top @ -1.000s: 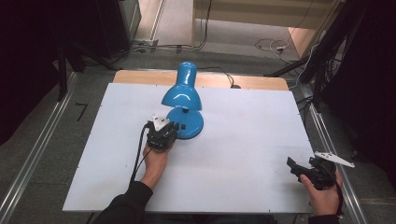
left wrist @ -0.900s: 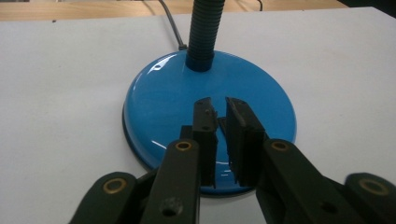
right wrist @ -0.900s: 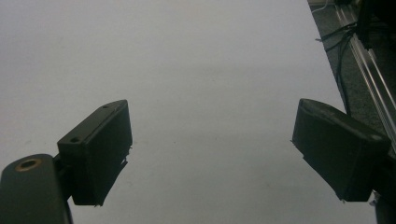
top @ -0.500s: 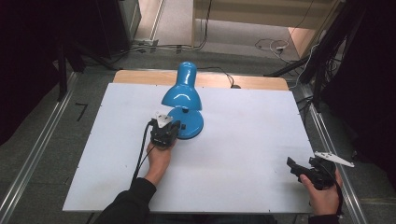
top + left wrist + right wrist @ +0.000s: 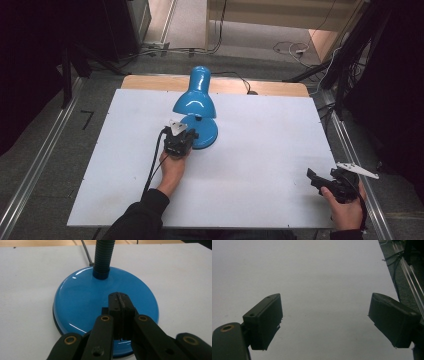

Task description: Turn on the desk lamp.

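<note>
The white desk takes up the middle of the high view, nearly bare, with a strip of wood showing along its far edge. Just above and left of centre stands a blue lamp: its round base sits flat on the desk, and the shade leans away toward the top of the frame, so the lamp's long line runs from the base up toward the far edge.

The left claw is right at that base, coming in from below and a little left, with the person's hand behind it. In the left gripper view its jaws are pressed together with nothing between them, and their tips hang over the near part of the base, the ribbed neck rising straight ahead of them. Whether the tips touch the blue surface I cannot tell.

The right claw sits well apart at the lower right of the high view, near the desk's edge, jaws spread wide over bare desk.

So the left hand is by far the nearer one, and I would guess any move on the lamp falls to it.
</note>
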Motion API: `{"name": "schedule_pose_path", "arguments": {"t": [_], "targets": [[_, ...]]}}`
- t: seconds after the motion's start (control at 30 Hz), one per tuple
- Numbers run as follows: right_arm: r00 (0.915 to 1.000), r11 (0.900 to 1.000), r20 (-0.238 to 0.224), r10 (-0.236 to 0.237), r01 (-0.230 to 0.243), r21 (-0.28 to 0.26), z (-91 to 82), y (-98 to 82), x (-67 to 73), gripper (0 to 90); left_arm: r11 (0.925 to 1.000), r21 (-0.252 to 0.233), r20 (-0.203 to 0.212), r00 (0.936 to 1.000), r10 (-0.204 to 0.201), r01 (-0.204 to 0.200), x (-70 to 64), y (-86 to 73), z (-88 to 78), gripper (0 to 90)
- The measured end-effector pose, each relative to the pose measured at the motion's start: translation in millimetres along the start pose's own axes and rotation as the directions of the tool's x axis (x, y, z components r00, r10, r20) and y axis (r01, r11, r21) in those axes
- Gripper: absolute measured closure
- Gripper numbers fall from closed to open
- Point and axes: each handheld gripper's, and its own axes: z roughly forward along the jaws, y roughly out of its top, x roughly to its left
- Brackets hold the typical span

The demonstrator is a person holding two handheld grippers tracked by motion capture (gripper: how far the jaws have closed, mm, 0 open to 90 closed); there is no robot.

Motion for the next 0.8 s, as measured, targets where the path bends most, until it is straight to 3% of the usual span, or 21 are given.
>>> {"name": "schedule_pose_path", "arguments": {"t": [0.8], "targets": [[1.0, 1.0, -0.006, 0.0, 0.0, 0.003, 0.5, 0.0, -0.1, 10.8, 0.9997, 0.024, 0.019, 0.9998, 0.007, -0.007, -2.8, -1.5, 6.8, 90.0]]}}
